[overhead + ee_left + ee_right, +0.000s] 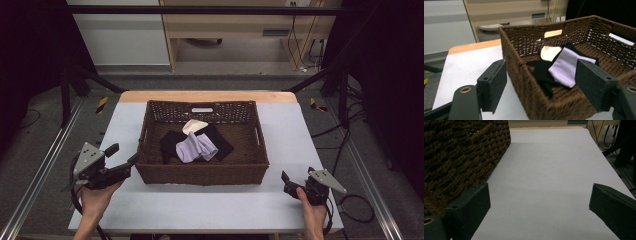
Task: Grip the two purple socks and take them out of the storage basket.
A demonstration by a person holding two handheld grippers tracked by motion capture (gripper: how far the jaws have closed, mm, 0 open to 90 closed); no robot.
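Note:
A brown wicker basket (200,172) stands in the middle of the white table (210,207). Inside lie a lavender cloth (196,147), a black cloth (172,141) and a cream cloth (193,125). My left gripper (123,154) is open beside the basket's near left corner. In the left gripper view the gripper (544,86) frames that basket (510,47) corner, with the lavender cloth (565,66), black cloth (541,72) and cream cloth (549,53) beyond. My right gripper (297,176) is open and holds nothing, low over the table right of the basket. The right gripper (541,212) faces bare table (549,170) with the basket (456,152) wall at its left.
Metal rails (35,180) run along both sides of the table. A black frame bar (200,10) crosses overhead at the back. Wooden furniture (240,25) and cables (305,45) sit on the floor beyond the table's far edge.

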